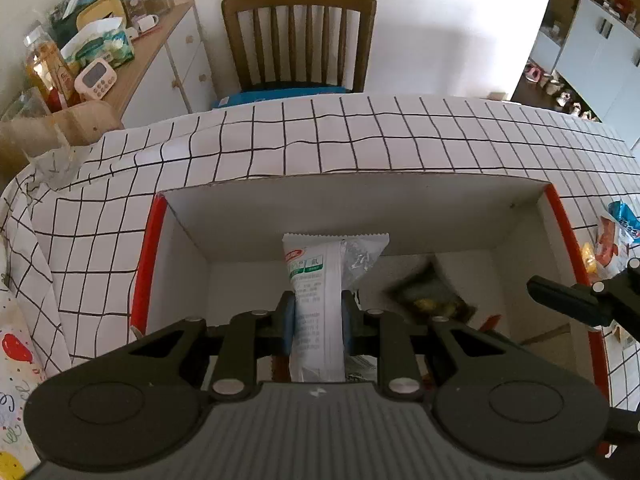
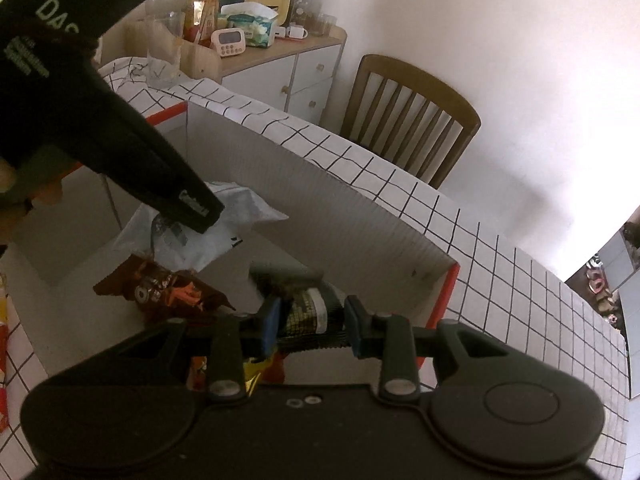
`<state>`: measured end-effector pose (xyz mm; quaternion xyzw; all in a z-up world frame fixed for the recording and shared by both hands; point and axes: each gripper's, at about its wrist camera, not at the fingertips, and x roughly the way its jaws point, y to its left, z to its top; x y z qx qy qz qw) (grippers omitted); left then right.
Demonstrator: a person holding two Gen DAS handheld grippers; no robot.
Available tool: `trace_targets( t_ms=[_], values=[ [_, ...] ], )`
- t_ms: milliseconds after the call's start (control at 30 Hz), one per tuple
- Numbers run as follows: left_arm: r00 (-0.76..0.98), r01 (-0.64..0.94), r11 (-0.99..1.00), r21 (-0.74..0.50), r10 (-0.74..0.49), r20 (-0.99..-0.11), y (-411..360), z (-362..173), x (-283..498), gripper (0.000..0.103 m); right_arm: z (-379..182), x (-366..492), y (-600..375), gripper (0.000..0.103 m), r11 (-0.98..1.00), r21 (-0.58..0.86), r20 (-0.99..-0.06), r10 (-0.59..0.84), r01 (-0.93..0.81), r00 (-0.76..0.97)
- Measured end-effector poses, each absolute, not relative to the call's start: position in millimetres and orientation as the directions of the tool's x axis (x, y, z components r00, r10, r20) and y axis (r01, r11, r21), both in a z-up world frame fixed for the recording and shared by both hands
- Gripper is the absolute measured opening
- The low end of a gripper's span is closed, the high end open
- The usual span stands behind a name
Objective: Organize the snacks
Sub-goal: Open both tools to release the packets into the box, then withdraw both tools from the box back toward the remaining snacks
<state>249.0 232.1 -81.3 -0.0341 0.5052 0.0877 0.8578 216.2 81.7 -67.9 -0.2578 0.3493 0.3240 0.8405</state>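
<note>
A white cardboard box with red outer sides (image 1: 400, 216) fills the middle of the left wrist view and sits on a table under a white cloth with a black grid (image 1: 360, 140). In the right wrist view the same box runs from upper left to lower right of the frame.

The left gripper (image 1: 319, 320) stands low in the centre of its frame, over the box's inside. Its blue-padded fingers (image 1: 289, 326) are nearly closed and press both sides of a long white snack packet with green print and a crimped top edge (image 1: 320, 280), which stands upright between them.

The right gripper (image 2: 310, 322), at lower centre of its frame, is narrowly open, its pads against the sides of a dark snack packet with a gold checked pattern (image 2: 308, 304), held within the box.

On the box floor, in the right wrist view, a brown and orange wrapper (image 2: 160, 288) lies left of centre. More snack packets in blue, red and yellow (image 1: 612, 240) lie on the cloth at the right edge of the left wrist view, outside the box.
</note>
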Motion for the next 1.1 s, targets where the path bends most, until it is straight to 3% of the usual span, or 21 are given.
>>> trace_targets(
  t_ms=[300,367,433,867,1100],
  values=[
    [0.518,-0.158,0.987,0.031,0.11,-0.848,215.8,-61.1,237.7,0.031,-54.1,211.1,73.1,0.039,0.66,-0.184,-0.747,0.388,-0.729,0.54],
    [0.531,-0.153,0.988,0.03,0.108,-0.84,211.2,-54.3,233.8,0.041,-49.8,208.9,70.0,0.041,0.664,-0.179,-0.742,0.393,-0.726,0.543],
    [0.554,-0.149,0.988,0.036,0.113,-0.825,206.3,-46.8,228.5,0.064,-44.6,207.1,66.9,0.044,0.668,-0.173,-0.737,0.399,-0.724,0.545],
    [0.64,-0.103,0.995,0.009,0.073,-0.765,177.2,-6.8,196.1,0.066,-4.0,185.9,36.0,0.069,0.709,-0.135,-0.678,0.443,-0.692,0.586],
    [0.687,-0.084,0.996,-0.019,0.044,-0.725,162.3,13.0,177.0,0.073,14.3,173.4,11.1,0.085,0.74,-0.115,-0.648,0.45,-0.663,0.614]
  ],
)
